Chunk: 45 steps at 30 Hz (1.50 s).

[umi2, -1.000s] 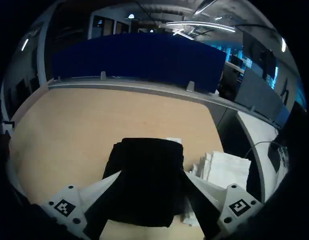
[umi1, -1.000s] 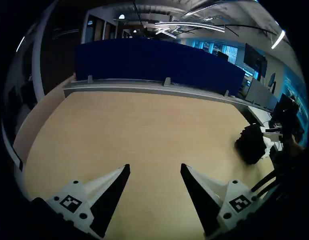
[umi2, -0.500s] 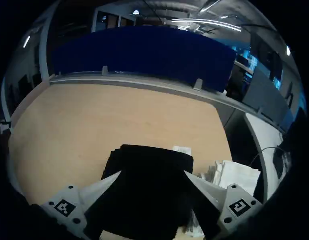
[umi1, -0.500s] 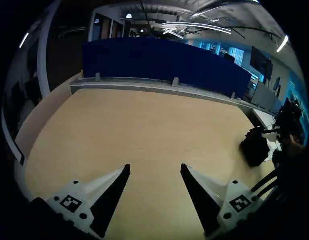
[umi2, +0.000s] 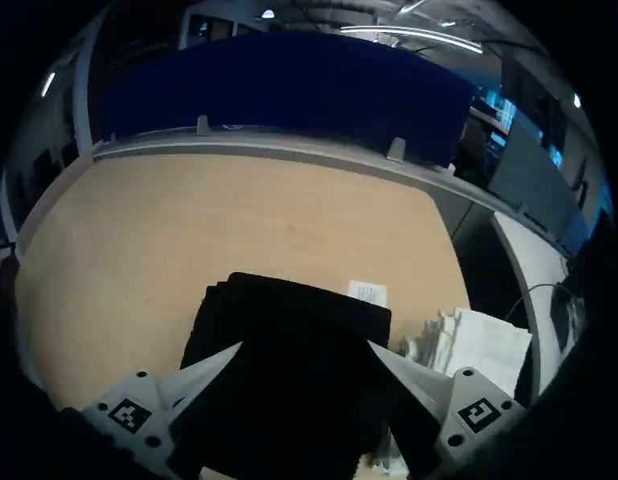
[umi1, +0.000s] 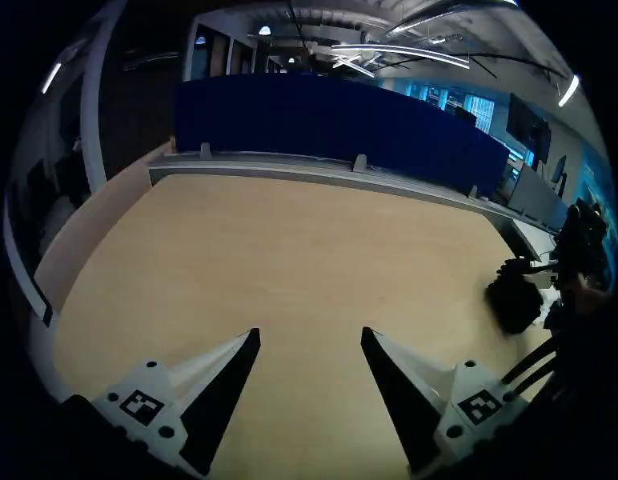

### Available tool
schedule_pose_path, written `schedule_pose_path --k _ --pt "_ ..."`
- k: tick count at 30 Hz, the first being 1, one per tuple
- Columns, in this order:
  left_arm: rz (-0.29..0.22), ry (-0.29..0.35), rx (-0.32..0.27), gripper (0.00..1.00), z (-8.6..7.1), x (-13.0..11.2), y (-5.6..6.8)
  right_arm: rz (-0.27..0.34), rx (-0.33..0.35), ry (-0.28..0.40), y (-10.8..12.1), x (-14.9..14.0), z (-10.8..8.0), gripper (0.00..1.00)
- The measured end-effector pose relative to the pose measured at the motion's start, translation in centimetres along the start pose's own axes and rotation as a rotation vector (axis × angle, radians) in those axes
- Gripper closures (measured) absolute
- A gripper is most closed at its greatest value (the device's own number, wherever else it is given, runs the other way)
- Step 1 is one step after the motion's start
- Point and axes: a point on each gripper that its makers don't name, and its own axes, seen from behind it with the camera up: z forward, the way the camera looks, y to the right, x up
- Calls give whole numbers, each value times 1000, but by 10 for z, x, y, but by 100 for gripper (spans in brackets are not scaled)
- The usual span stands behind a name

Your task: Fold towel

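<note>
A black folded towel (umi2: 297,336) lies on the wooden table (umi2: 229,216). It runs under and between the fingers of my right gripper (umi2: 305,346) and reaches out past both of them. Those fingers stand wide apart, so the gripper is open over the towel. A small white tag (umi2: 368,293) shows at the towel's far right corner. In the left gripper view the same towel (umi1: 514,302) is a dark lump at the table's right edge, with a hand and the other gripper (umi1: 579,244) above it. My left gripper (umi1: 309,336) is open over bare wood.
A pile of white cloths (umi2: 481,348) sits just right of the black towel near the table's edge. A blue partition (umi1: 333,120) on a grey rail (umi1: 325,172) closes the table's far side. Another desk with monitors (umi1: 533,172) stands beyond on the right.
The right gripper view has tilted down and shifted, so more of the towel's left layers show. The left gripper view has swung slightly, and the towel lump now sits farther right and looks smaller.
</note>
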Motion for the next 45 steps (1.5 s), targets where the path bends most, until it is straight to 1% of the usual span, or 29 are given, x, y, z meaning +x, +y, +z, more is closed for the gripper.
schedule_pose_path --k 6,12,16,18,23,27,30,32,35,41,45 --pt "0 6 -8 6 3 4 3 29 -6 64 -4 17 -19 0" --pt "-5 10 -20 6 6 5 7 31 -15 101 -10 22 -37 0" --pt "5 17 -26 7 6 9 8 34 -27 148 -14 29 -51 0" --pt "10 21 -28 7 6 11 8 44 -36 187 -16 37 -61 0" --pt "9 35 -35 6 5 18 9 85 -73 325 -18 60 -92 0" --pt "9 50 -41 6 4 23 9 125 -95 420 -19 73 -116 0" --pt "14 65 -49 7 3 28 10 144 -120 493 -18 83 -134 0" --pt "20 77 -55 7 3 33 10 146 -138 537 -17 89 -143 0" --pt "25 100 -62 6 2 39 10 135 -159 567 -16 93 -152 0" --pt "36 154 -72 6 1 56 7 109 -196 596 -21 100 -165 0" --pt "56 225 -71 6 -3 76 2 78 -208 612 -30 107 -171 0"
